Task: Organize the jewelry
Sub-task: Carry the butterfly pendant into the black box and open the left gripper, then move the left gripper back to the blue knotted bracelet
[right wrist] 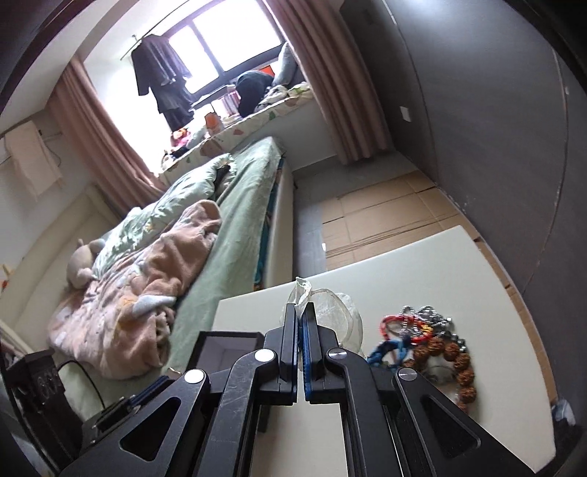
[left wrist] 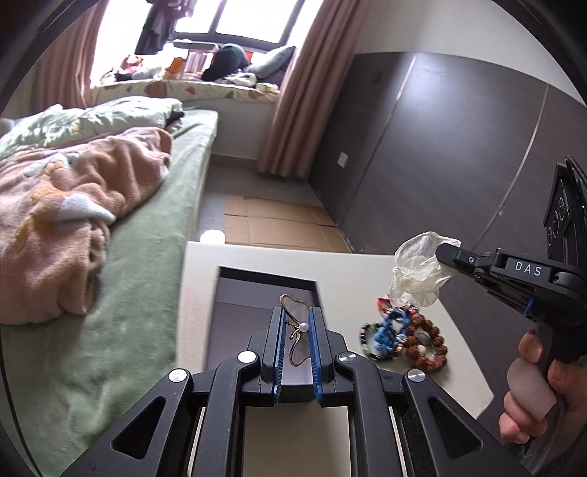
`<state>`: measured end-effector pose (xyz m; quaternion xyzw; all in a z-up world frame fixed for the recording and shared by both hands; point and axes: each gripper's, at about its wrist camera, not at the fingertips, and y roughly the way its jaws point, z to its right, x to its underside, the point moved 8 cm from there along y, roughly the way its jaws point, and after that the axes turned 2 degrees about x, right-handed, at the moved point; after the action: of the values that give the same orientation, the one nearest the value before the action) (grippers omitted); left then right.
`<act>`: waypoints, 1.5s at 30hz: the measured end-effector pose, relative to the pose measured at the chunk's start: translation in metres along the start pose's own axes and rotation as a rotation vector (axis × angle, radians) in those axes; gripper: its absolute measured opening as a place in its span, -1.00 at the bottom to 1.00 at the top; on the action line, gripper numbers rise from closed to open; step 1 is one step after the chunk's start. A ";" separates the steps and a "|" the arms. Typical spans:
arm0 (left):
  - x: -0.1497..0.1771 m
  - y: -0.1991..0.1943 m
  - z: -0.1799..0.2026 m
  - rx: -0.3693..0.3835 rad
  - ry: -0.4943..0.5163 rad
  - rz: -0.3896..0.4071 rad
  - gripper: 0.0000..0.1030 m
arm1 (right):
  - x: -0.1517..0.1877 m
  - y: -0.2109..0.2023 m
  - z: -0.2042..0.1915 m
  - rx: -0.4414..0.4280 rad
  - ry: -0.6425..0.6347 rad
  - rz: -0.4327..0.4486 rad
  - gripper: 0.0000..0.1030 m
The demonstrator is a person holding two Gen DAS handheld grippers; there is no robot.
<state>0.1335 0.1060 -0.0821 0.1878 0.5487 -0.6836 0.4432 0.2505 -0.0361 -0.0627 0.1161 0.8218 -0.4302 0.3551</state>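
Daylight from a wide window (left wrist: 234, 18) with dusty pink curtains (left wrist: 293, 102) falls across a bedroom, where a bed with a green sheet (left wrist: 154, 257) and a rumpled peach fleece blanket (left wrist: 73, 220) stands beside a pale cream tabletop (left wrist: 352, 268). Flattened brown cardboard (left wrist: 279, 224) covers the floor beyond the table, along a dark grey wall panel (left wrist: 440, 146).

On the tabletop sits a dark open-topped box (left wrist: 256, 293). The left gripper (left wrist: 296, 326) hangs over that box, its 2 blue-lined fingers (left wrist: 314, 337) clamped on a thin gold wire piece of jewelry with a small white pearl (left wrist: 299, 330); what kind of piece it is cannot be made out.

The right gripper (right wrist: 301, 312), held by a hand (left wrist: 532, 396), has its jaws pressed together on a crumpled translucent plastic bag (right wrist: 330, 308), which is lifted above the table, seemingly clear of it, though the view is poor.

Just below the bag, on the table to the right of the box, lies a heap of jewelry: a brown rough-bead bracelet (right wrist: 462, 363), a blue braided cord (left wrist: 390, 330), a red cord (right wrist: 403, 323), a silver ball chain (right wrist: 429, 315) and a dark multicoloured bead bracelet (left wrist: 367, 341), tangled and touching.
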 end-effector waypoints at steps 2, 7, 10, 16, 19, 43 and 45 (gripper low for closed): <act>-0.003 -0.002 -0.013 -0.016 -0.013 0.007 -0.75 | 0.003 0.011 -0.019 -0.032 -0.023 -0.020 -0.93; -0.014 -0.002 -0.040 -0.042 -0.070 0.020 -0.75 | 0.014 0.030 -0.055 -0.099 -0.065 -0.064 -0.93; -0.021 0.001 -0.048 -0.048 -0.095 0.029 -0.75 | 0.020 0.040 -0.066 -0.141 -0.054 -0.099 -0.93; -0.026 0.008 -0.050 -0.038 -0.138 0.026 -0.75 | 0.036 0.062 -0.072 -0.211 -0.002 -0.215 0.43; -0.026 0.013 -0.044 -0.029 -0.133 0.015 -0.75 | 0.037 0.061 -0.064 -0.195 0.006 -0.220 0.44; -0.011 0.021 0.001 0.022 -0.094 -0.057 0.78 | 0.023 0.000 0.058 0.002 0.242 -0.181 0.44; -0.009 0.023 0.014 0.010 -0.043 -0.082 0.78 | 0.022 -0.004 0.070 0.012 0.265 -0.187 0.44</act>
<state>0.1607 0.0966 -0.0843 0.1524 0.5427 -0.7079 0.4255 0.2668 -0.0962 -0.1015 0.0969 0.8661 -0.4470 0.2015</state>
